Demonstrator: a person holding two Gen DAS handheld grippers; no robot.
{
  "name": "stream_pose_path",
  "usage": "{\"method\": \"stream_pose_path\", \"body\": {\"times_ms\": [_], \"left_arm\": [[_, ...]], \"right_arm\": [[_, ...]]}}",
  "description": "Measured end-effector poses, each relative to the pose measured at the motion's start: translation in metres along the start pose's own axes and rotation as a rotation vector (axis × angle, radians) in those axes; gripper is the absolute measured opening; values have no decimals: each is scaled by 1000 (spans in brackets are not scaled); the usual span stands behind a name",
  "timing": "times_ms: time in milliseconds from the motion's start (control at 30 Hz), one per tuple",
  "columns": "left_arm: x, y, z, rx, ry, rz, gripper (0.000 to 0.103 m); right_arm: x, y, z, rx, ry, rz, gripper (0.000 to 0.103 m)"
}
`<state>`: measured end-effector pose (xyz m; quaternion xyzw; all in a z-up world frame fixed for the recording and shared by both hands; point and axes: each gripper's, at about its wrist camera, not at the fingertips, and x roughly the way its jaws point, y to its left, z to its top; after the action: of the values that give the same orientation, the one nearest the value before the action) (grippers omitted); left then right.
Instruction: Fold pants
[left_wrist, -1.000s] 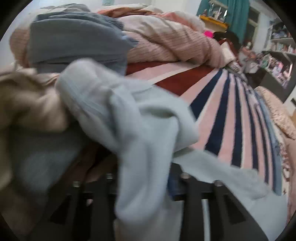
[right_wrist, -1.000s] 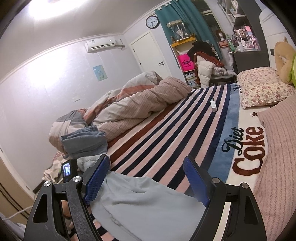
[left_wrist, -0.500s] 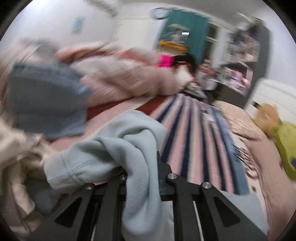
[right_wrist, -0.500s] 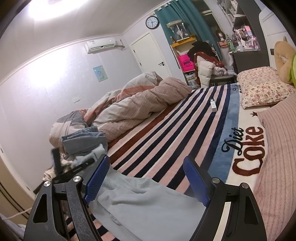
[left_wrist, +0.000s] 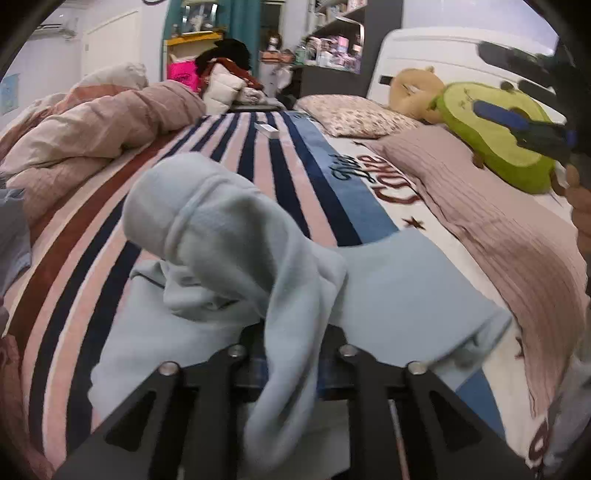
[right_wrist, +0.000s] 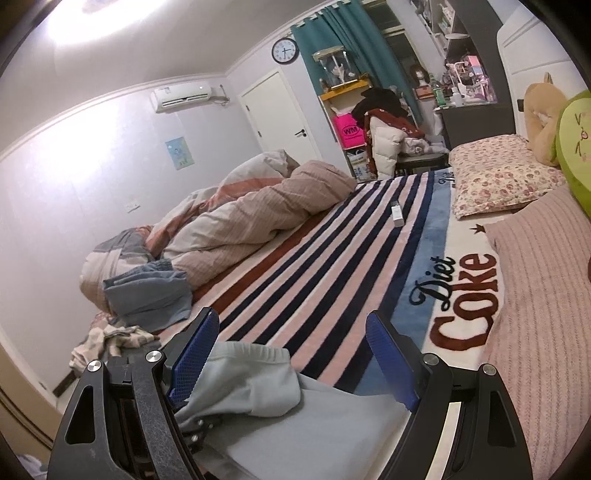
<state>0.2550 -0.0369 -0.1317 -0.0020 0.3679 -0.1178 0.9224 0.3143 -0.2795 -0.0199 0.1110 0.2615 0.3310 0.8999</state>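
The pale blue sweatpants lie partly doubled on the striped fleece blanket, soft and thick, one rolled end draped between the left gripper jaws, which are opening. The fold looks unfinished. The right gripper gapes wide, empty.

Your two wrist views look low along the striped blanket, sharing pants, pillows, far shelves.
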Motion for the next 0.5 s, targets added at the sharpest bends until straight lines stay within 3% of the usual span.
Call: {"method": "stream_pose_path", "body": {"times_ms": [133, 233, 500], "left_arm": [[-36, 4, -1, -7, -43, -60, 59], [-65, 8, -10, 6, -59, -136, 60], [-106, 70, -34, -102, -88, -51, 60]], "right_arm": [[7, 14, -2, -35, 24, -3, 79], [15, 32, -7, -68, 54, 14, 79], [76, 87, -75, -83, 284, 48, 85]]}}
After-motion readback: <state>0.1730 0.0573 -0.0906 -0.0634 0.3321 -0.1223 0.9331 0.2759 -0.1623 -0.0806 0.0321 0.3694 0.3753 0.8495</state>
